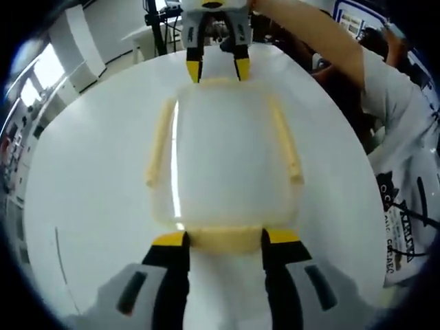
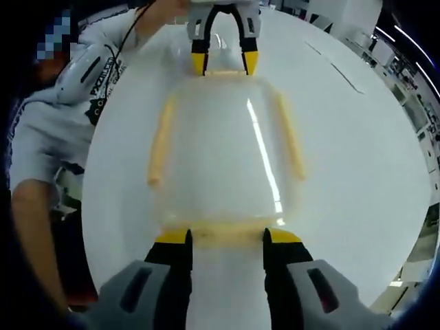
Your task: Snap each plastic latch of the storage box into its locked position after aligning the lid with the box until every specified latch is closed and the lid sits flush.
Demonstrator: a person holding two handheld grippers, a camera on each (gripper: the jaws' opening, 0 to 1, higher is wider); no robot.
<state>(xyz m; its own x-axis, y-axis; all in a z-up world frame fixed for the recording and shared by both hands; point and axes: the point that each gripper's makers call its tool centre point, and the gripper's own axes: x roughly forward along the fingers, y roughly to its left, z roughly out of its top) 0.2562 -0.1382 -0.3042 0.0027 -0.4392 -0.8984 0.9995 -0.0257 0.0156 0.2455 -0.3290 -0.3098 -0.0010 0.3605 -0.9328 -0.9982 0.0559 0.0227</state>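
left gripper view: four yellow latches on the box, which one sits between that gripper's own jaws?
The short-end latch at the bottom of the view, between the left gripper tips. The two long side latches lie further out; the far-end latch is at the right gripper.

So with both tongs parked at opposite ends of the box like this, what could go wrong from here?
1. Both tongs, left and right, stand open at the end latches of the storage box. Pressing one end first could tip the lid up at the other.
2. The white table looks smooth, so uneven pushes might slide the box.
3. The side latches appear swung out; the lid may not sit flush yet.
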